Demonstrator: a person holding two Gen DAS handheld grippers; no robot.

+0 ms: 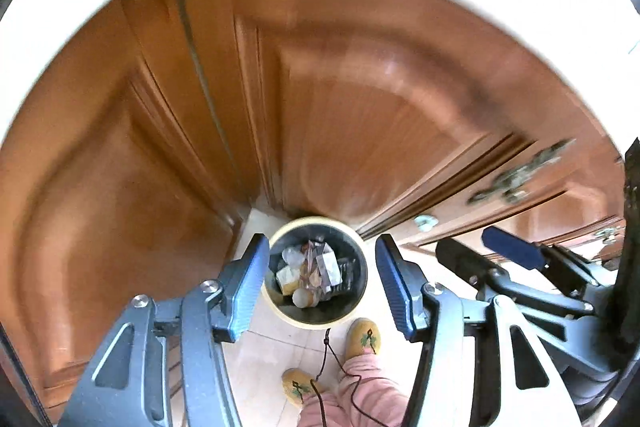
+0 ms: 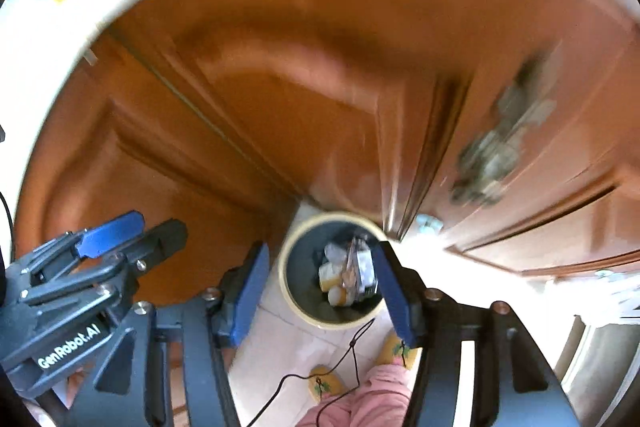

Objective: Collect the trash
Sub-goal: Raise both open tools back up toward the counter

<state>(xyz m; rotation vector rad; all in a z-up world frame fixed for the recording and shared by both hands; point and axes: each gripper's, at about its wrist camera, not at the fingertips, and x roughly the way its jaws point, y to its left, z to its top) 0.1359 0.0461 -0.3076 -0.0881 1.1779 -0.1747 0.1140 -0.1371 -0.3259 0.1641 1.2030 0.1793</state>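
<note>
Both grippers hang high over the bin [image 1: 316,273], which stands on the tiled floor [image 1: 276,347] against the wooden cabinet doors [image 1: 180,131]. The left gripper [image 1: 322,287] and right gripper [image 2: 320,287] have their fingers apart, holding nothing. Trash [image 1: 310,269] (cups and wrappers, blurred) already lies inside the bin, so collecting looks largely done; whether more remains elsewhere is not visible.

Motion blur smears the cabinet doors [image 2: 280,75] and the metal handle [image 2: 500,143] past reading. In the bin [image 1: 358,267], the trash [image 1: 310,273] is too small to identify. Both slippers [image 1: 364,337] are partly hidden.
</note>
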